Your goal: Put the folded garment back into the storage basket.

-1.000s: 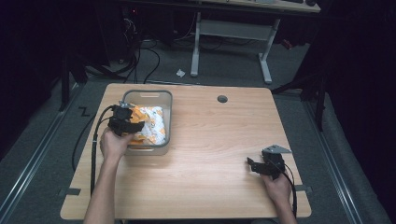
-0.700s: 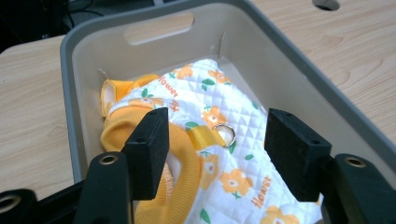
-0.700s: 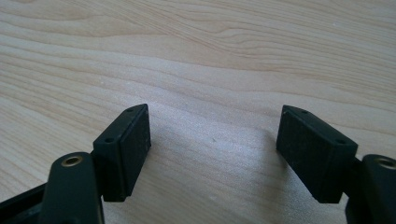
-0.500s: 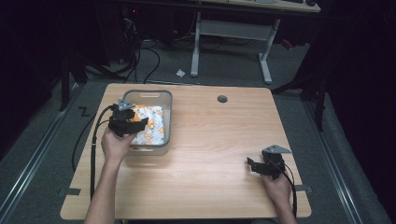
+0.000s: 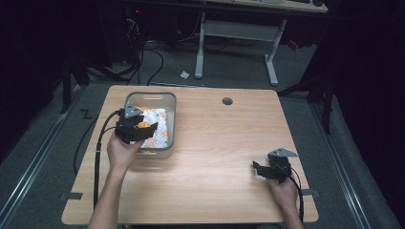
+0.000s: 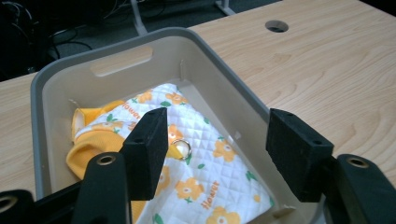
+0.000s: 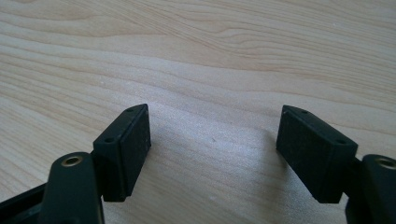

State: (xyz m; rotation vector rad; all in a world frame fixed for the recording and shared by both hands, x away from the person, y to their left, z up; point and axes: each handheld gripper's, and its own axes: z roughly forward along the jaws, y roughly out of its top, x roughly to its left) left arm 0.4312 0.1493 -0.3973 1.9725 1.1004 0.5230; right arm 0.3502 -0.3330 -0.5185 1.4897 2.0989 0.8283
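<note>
Quilted white cloth (image 6: 205, 172) with orange flowers, small green leaves and orange lettering, folded soft inside the grey plastic bin (image 6: 224, 88); surface stitched in a fine diamond pattern. Beside it, toward the bin's left wall in the left gripper view, a plain orange-yellow fabric part (image 6: 86, 149), ribbed and rolled at the edge. One small round metal snap (image 6: 181, 148) on the white cloth, shiny, just beside the inner face of the left jaw. Bin of rectangular shape with rounded corners, smooth matt walls, an oblong handle slot (image 6: 122, 60) in the far wall. Seen from the high view, placed near the far left corner of the table (image 5: 215, 138), the cloth (image 5: 155, 126) filling its floor.

Left gripper (image 5: 135, 128) held over the near part of the bin, jaws wide apart, black blocks with a rough foam-like face, nothing between them; one jaw above the cloth, the other above the bin's right wall. Left hand (image 5: 122, 151) at the near edge of the bin, black cable trailing over the left edge of the table.

Right gripper (image 5: 267, 169) low near the near right corner of the table, well apart from the bin, jaws also wide apart above bare wood. Table top of pale wood with long flowing grain, smooth, with a round cable hole (image 5: 227, 101) near the far edge.
</note>
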